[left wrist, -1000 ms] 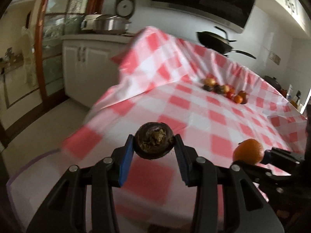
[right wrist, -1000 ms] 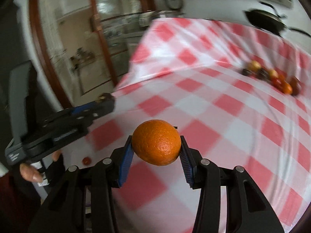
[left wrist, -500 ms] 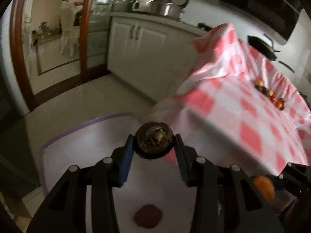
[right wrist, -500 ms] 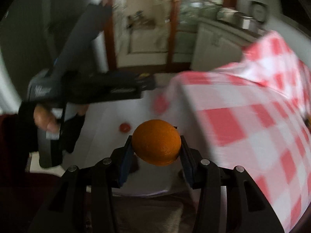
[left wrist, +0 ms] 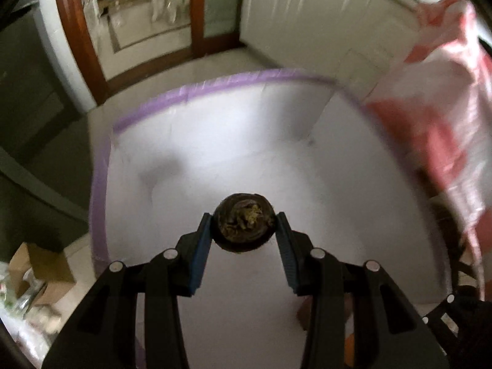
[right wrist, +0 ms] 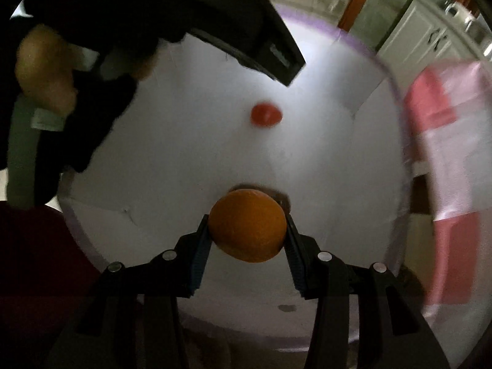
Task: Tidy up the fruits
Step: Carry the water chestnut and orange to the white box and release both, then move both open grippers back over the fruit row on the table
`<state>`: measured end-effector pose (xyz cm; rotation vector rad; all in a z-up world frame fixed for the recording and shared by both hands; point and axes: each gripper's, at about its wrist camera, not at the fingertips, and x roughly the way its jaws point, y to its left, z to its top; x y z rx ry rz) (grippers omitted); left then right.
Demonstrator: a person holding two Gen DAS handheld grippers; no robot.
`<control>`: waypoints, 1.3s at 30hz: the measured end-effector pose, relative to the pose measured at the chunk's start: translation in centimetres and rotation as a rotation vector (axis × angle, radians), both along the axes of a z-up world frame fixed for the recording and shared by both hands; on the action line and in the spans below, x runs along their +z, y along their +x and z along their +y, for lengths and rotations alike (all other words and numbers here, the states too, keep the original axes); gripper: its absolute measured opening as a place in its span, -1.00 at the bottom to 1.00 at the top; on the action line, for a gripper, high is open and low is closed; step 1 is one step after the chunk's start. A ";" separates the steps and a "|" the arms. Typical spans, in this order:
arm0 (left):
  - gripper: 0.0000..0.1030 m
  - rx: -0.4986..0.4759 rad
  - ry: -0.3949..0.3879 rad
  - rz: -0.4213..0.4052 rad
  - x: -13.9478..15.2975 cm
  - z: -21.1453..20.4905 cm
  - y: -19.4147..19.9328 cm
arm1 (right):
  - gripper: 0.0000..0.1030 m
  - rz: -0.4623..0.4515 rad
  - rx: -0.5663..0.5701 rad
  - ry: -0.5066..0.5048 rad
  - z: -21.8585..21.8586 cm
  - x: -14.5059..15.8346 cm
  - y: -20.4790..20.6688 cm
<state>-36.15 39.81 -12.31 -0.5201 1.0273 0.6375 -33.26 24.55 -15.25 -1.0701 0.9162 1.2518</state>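
Note:
My left gripper [left wrist: 244, 220] is shut on a dark brown round fruit [left wrist: 243, 230] whose dried top faces the camera. It hangs over a white box [left wrist: 215, 83] with a purple rim. My right gripper [right wrist: 247, 215] is shut on an orange [right wrist: 247, 227] above the same white box [right wrist: 184, 153]. A small red fruit [right wrist: 266, 114] lies on the box floor beyond the orange. Something dark shows just behind the orange, mostly hidden. The left gripper's black body [right wrist: 246, 30] and the hand [right wrist: 43, 73] holding it fill the upper left of the right wrist view.
The red-and-white checked tablecloth [left wrist: 446, 129] hangs down at the box's right side [right wrist: 442, 141]. A cardboard box [left wrist: 40, 273] sits on the tiled floor to the left. White cabinets [left wrist: 307, 9] and a wood-framed glass door [left wrist: 92, 46] stand behind.
Both grippers have swung off the table and down over the white box, each still holding its fruit. The table's fruit pile has left both views.

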 end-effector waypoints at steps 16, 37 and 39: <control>0.48 -0.014 -0.008 0.210 -2.9 0.3 1.7 | 0.25 0.062 -0.156 -0.147 -0.1 -3.1 3.6; 0.97 -0.070 0.425 -0.527 21.7 -11.3 8.7 | 0.68 -0.157 -0.367 0.841 -19.8 26.1 11.0; 0.97 -0.194 0.390 -0.544 22.8 -15.0 12.3 | 0.68 -0.206 -0.492 0.859 -23.5 27.2 14.0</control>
